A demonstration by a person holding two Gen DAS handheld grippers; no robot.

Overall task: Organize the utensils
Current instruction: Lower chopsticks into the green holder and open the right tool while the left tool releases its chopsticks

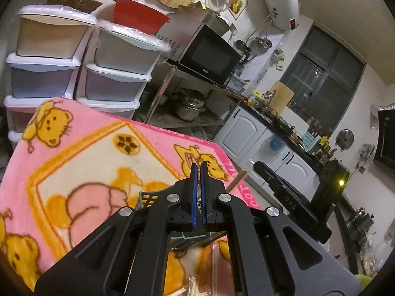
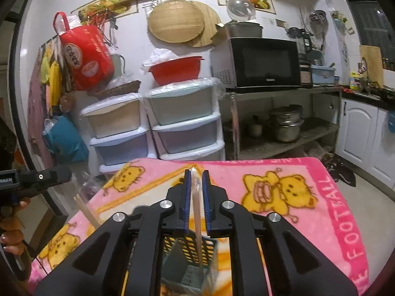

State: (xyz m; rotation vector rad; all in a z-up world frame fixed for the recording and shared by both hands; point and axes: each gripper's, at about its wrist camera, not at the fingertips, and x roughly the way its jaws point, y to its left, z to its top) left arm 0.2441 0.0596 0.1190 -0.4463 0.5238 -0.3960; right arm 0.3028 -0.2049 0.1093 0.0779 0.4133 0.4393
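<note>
In the right wrist view a long pale chopstick in a clear sleeve [image 2: 197, 209] stands upright between the fingers of my right gripper [image 2: 196, 172]. Its lower end is inside a green slotted utensil basket [image 2: 190, 251]. The jaws stand slightly apart, with a gap on both sides of the stick. My left gripper [image 1: 197, 166] is shut above the basket's rim [image 1: 148, 197]; nothing shows clearly between its blue pads. A wooden stick [image 1: 237, 181] pokes out just right of its fingers. Loose chopsticks [image 1: 192, 288] lie on the pink bear blanket [image 1: 86, 153].
The right gripper's body [image 1: 293, 197] sits close beside the left one. A hand [image 2: 12, 227] holds the left gripper [image 2: 39, 176] at the left edge, with wooden sticks [image 2: 85, 209] beneath it. Plastic drawers [image 2: 158, 123] and a microwave shelf [image 2: 266, 64] stand behind the table.
</note>
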